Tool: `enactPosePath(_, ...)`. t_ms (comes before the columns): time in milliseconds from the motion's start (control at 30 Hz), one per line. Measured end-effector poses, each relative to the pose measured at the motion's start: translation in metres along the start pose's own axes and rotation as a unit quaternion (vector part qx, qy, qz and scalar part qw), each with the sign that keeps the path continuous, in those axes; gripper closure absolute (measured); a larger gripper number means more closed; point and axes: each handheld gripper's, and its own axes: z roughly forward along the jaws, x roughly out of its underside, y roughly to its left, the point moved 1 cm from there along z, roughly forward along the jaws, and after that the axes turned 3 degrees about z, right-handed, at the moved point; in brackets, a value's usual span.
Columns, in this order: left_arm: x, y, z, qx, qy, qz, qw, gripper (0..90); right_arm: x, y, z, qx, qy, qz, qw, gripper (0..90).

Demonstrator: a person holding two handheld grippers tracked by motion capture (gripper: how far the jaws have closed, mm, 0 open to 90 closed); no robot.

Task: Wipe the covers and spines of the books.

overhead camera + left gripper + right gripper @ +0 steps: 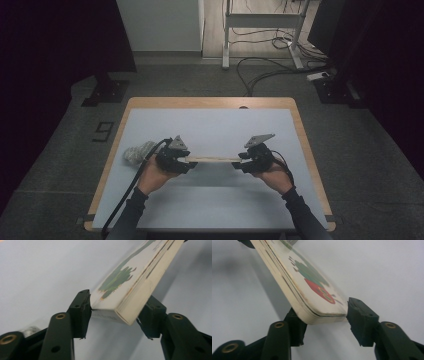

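Nearest to us in the high view, two dark sleeves come in from the bottom edge, each hand carrying a claw over the pale counter (210, 205). Between them we see a thick board book (214, 159), stretched flat from one claw to the other near the middle of the counter.

Our left claw (184, 161) sits at the book's left end. In the left gripper view its jaws stand apart with the book's corner (130, 287) between them; one pad is at the cover's edge, while the other jaw stands just clear of the page block. A green printed figure shows on the cover.

Our right claw (246, 161) is at the other end. In the right gripper view the book's rounded corner (312, 295) rests on one jaw, and the other jaw is just beside the edge, jaws parted. We see a red and green picture on that cover.

Just beyond our left hand, a crumpled grey cloth (137, 151) lies on the counter.
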Motion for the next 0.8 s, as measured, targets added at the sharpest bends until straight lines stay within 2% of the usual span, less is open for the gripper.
enactPosePath(433,0.021,-0.013,0.010,0.016,0.019,-0.027,0.9993,29.4,0.025,0.008,0.008,-0.011,0.020,0.013,0.9997,31.7)
enactPosePath(633,0.032,-0.018,0.016,0.016,0.013,-0.047,0.9987,23.9,0.035,0.010,0.010,-0.018,0.021,0.016,0.9995,29.9)
enactPosePath(800,0.040,-0.021,0.021,0.018,0.013,-0.048,0.9986,22.7,0.044,0.012,0.014,-0.021,0.023,0.014,0.9994,29.5)
